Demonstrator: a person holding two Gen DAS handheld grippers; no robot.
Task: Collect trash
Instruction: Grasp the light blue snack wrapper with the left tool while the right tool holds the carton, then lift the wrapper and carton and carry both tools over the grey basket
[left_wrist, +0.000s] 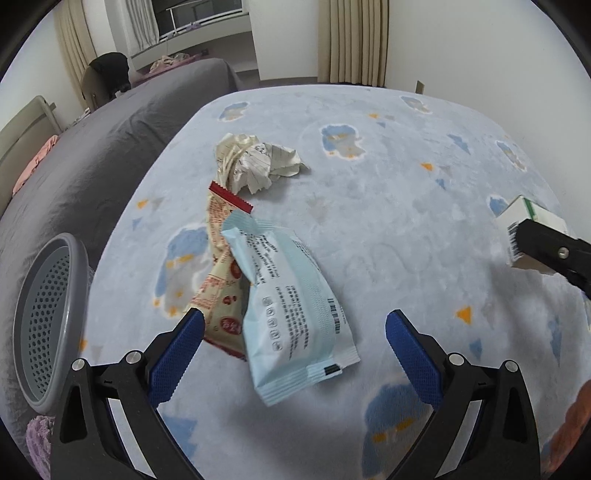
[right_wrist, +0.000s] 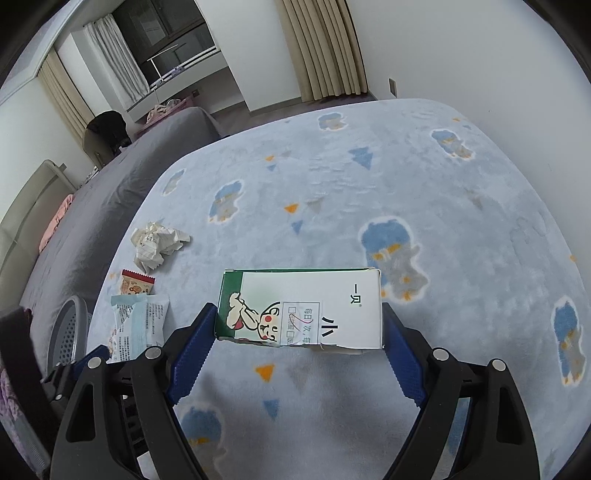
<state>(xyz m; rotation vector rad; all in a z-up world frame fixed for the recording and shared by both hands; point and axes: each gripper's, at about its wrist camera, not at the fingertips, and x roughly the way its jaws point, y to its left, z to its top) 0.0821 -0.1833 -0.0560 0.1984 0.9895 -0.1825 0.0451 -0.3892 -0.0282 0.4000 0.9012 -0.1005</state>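
Note:
A pale blue wrapper (left_wrist: 291, 310) lies on the patterned blanket over a red-and-cream snack wrapper (left_wrist: 221, 266), with a crumpled paper ball (left_wrist: 255, 162) beyond them. My left gripper (left_wrist: 295, 332) is open just above the blue wrapper, one finger on each side of it. My right gripper (right_wrist: 299, 332) is shut on a white and green carton (right_wrist: 303, 310), held above the blanket. The carton also shows at the right of the left wrist view (left_wrist: 528, 229). The wrappers (right_wrist: 140, 325) and the paper ball (right_wrist: 159, 243) show at the left of the right wrist view.
A grey perforated basket (left_wrist: 44, 317) stands at the left edge of the blanket, on the grey sheet (left_wrist: 92, 158). The light blue blanket (left_wrist: 388, 221) covers the bed. Walls and curtains stand behind.

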